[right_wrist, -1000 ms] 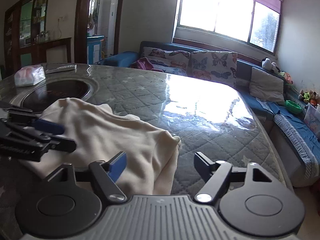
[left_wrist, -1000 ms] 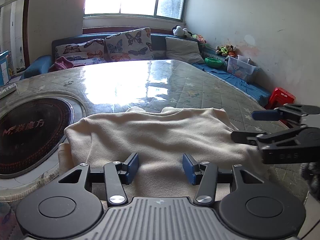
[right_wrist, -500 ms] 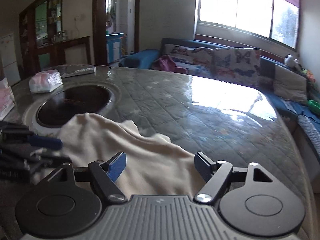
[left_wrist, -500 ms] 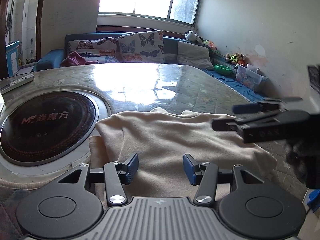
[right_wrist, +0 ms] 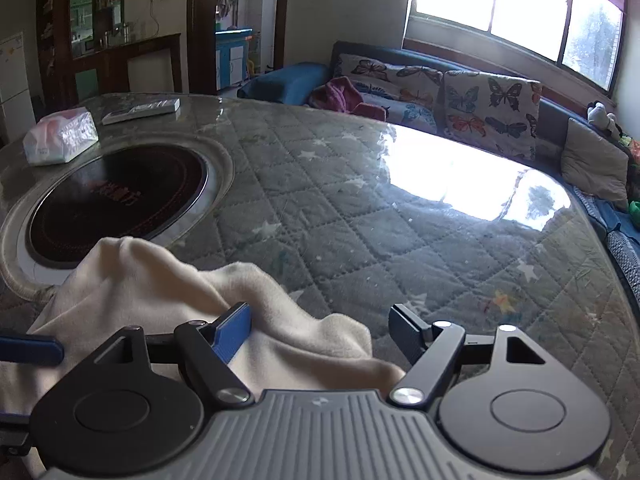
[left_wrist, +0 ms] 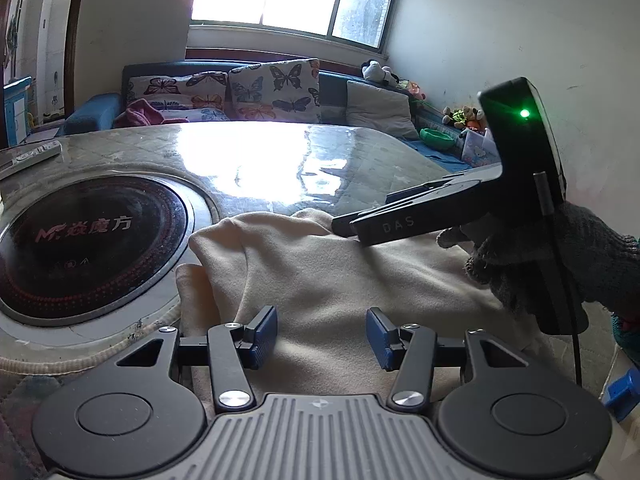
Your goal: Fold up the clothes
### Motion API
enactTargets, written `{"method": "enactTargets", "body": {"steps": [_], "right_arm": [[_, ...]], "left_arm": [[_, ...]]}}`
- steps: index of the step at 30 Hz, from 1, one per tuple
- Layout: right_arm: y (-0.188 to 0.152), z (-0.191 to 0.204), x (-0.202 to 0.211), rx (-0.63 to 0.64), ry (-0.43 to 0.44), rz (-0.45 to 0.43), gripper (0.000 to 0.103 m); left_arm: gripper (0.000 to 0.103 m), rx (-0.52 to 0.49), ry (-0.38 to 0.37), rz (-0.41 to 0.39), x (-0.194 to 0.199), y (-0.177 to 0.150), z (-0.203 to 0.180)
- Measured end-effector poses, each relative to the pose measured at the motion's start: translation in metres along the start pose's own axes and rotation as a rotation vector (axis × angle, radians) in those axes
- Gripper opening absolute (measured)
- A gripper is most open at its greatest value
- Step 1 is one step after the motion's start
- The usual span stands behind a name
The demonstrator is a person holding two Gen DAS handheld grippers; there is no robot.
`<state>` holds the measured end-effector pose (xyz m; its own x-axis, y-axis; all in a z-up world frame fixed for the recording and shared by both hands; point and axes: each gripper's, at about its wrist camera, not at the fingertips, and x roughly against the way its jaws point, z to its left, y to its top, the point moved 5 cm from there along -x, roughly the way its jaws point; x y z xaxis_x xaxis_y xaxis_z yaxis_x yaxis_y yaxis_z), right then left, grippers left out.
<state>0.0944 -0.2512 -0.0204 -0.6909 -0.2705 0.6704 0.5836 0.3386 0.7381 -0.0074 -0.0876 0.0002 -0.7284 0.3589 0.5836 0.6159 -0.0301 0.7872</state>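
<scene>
I see the cream garment [left_wrist: 340, 280] lying bunched on the near edge of the desk [right_wrist: 360, 220], just beside the round black cooktop [left_wrist: 80, 240] set into the quilted top. My left gripper [left_wrist: 322, 332] hovers low over the near part of the cloth with its 2 blue pads apart and nothing pinched between them; the fabric simply lies beneath. My right gripper [right_wrist: 320, 330] also stands wide open, its left pad over the garment's raised fold and its right pad over bare desk past the cloth's edge. In the left wrist view that right gripper reaches across from the right, held by a gloved hand [left_wrist: 560, 260], its fingertips over the far part of the garment. A tissue pack [right_wrist: 60, 140] and a remote [right_wrist: 140, 110] sit beyond the cooktop.
</scene>
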Motion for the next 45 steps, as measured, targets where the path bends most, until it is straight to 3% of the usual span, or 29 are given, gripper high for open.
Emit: {"method": "enactTargets", "body": {"steps": [6,10,16,24,27,31,38,40,41,45], "right_arm": [[-0.007,0.010,0.039,0.077,0.029,-0.045,0.078],[-0.029,0.033,0.064,0.186,0.040,-0.070,0.080],[-0.048,0.059,0.068,0.293,-0.010,-0.089,0.081],[-0.036,0.097,0.094,0.326,0.126,-0.137,0.082],[-0.042,0.124,0.098,0.393,0.211,-0.123,0.082],[-0.051,0.157,0.097,0.502,0.256,-0.112,0.080],[-0.060,0.194,0.088,0.616,0.298,-0.093,0.049],[-0.057,0.197,0.085,0.604,0.304,-0.084,0.039],[-0.056,0.198,0.083,0.597,0.306,-0.079,0.027],[-0.046,0.193,0.085,0.531,0.342,-0.088,0.011]], "left_arm": [[0.053,0.025,0.042,-0.035,0.017,0.003,0.015],[0.053,0.060,0.083,-0.032,0.021,0.001,0.029],[0.055,0.118,0.120,0.002,0.022,-0.008,0.043],[0.081,0.166,0.156,0.006,0.030,-0.013,0.055],[0.083,0.173,0.172,-0.003,0.035,-0.011,0.060],[0.083,0.243,0.180,-0.008,0.039,-0.006,0.076],[0.079,0.339,0.138,-0.015,0.041,-0.001,0.087],[0.077,0.356,0.116,-0.011,0.040,-0.001,0.086],[0.077,0.365,0.105,-0.009,0.039,0.000,0.084],[0.077,0.408,0.057,-0.001,0.035,0.002,0.079]]}}
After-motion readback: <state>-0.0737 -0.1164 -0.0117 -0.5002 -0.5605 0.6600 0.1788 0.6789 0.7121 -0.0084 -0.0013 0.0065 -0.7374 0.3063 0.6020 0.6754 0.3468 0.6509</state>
